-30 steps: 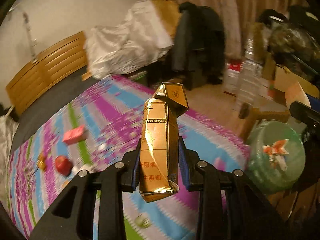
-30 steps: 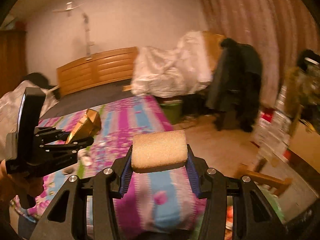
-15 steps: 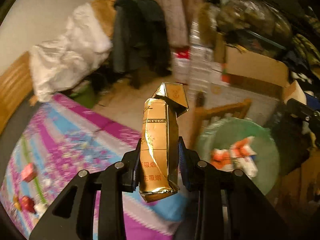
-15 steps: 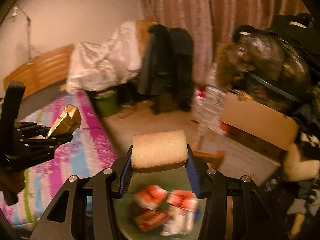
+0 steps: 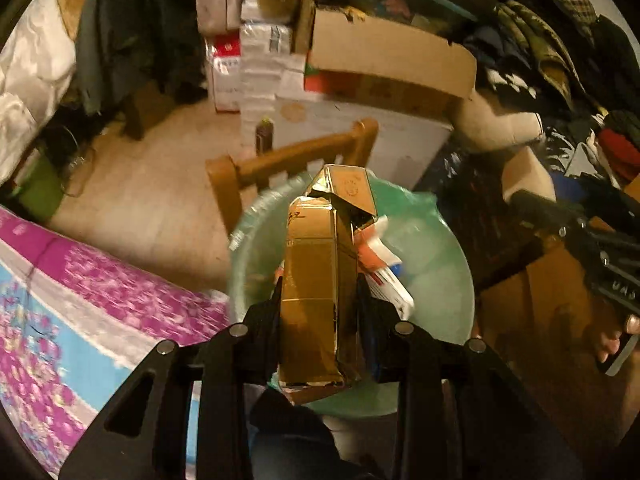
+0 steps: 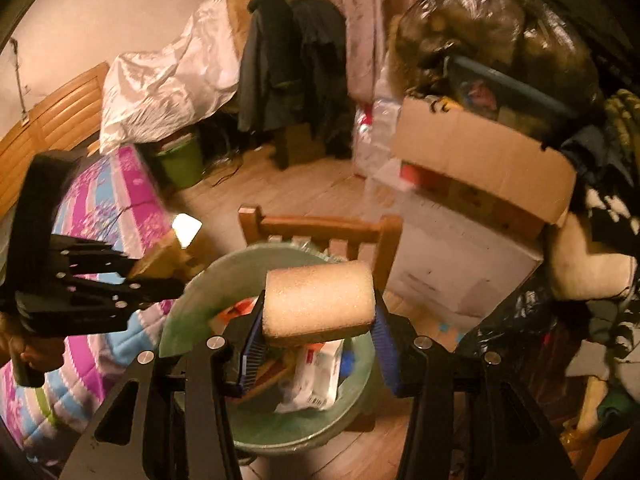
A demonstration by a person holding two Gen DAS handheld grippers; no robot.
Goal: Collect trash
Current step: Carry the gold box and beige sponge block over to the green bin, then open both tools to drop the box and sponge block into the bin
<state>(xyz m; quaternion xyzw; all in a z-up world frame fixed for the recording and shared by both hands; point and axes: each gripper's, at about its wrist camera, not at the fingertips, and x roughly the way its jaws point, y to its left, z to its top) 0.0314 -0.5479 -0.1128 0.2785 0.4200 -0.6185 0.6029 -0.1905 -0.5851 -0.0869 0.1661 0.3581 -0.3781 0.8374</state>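
Observation:
My left gripper (image 5: 318, 300) is shut on a crumpled gold carton (image 5: 320, 280) and holds it above a round trash bin lined with a green bag (image 5: 436, 292). My right gripper (image 6: 318, 320) is shut on a tan foam sponge block (image 6: 318, 300), also over the bin (image 6: 192, 300). Red and white packets (image 6: 316, 376) lie inside the bin. The left gripper and its gold carton (image 6: 168, 256) show at the left of the right wrist view. The right gripper (image 5: 600, 264) shows at the right edge of the left wrist view.
A wooden chair back (image 5: 288, 160) stands just behind the bin. The bed with its pink and blue cover (image 5: 80, 312) lies to the left. Cardboard boxes (image 6: 480, 168), a black sack (image 6: 500, 20) and piled clothes (image 5: 560, 60) crowd the right. Bare wood floor (image 6: 300, 188) lies behind.
Both grippers have swung from over the bed to right above the bin, and it now fills the view below them. Both still hold their items.

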